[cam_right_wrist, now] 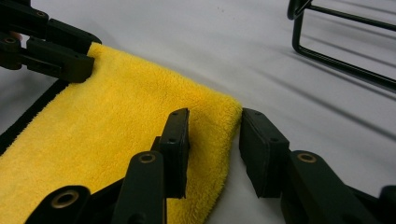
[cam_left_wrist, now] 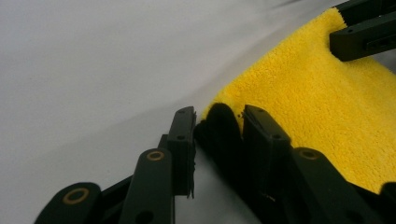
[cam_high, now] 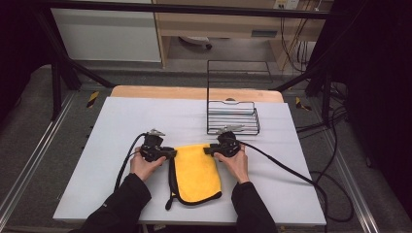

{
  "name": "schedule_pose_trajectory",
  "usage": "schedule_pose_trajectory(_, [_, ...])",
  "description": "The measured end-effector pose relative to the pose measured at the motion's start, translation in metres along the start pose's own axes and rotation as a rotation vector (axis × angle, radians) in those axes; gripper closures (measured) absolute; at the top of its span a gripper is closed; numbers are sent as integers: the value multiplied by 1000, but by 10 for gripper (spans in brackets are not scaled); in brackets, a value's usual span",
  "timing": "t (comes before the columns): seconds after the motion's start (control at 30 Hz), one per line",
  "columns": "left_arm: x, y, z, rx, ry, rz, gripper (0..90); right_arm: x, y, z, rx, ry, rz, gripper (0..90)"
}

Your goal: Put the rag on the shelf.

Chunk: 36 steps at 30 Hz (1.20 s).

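Note:
A folded yellow cloth [cam_high: 197, 172] with a black hem lies on the white table [cam_high: 136, 116] near its front edge. My left gripper [cam_high: 172, 154] is at the cloth's far left corner. In the left gripper view its jaws [cam_left_wrist: 217, 121] close on the black-hemmed corner of the cloth [cam_left_wrist: 317, 107], which fills the gap between them. My right gripper [cam_high: 206, 151] is at the far right corner. In the right gripper view its jaws [cam_right_wrist: 214, 126] pinch the folded edge of the cloth [cam_right_wrist: 116, 130]. Each gripper view also shows the other gripper at the opposite corner.
A black wire rack [cam_high: 232, 116] stands just behind the right gripper, and its frame [cam_right_wrist: 341, 51] is close in the right gripper view. Black cables trail from both grippers, the right one [cam_high: 291, 172] running across the table to the floor.

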State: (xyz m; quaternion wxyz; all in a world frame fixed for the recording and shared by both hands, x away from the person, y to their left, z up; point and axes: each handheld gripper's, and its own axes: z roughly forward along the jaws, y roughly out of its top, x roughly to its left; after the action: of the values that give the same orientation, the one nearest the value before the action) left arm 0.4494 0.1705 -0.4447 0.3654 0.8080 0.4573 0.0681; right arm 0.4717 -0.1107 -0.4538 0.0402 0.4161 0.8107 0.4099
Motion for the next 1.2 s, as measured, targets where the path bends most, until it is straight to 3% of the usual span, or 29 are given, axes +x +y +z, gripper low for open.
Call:
schedule_pose_trajectory(0.37, [-4, 0, 1, -2, -11, 3, 762, 0, 2, 0, 16, 31, 18, 815])
schedule_pose_trajectory(0.67, [-3, 0, -2, -23, -26, 20, 790, 3, 2, -4, -2, 14, 33, 840])
schedule_pose_trajectory(0.9, [-7, 1, -16, -95, -39, 36, 793, 9, 4, -17, -57, 11, 17, 839])
schedule_pose_trajectory(1.2, [-21, 4, -40, -198, -47, 94, 793, 22, 6, -43, -148, 4, -13, 839])
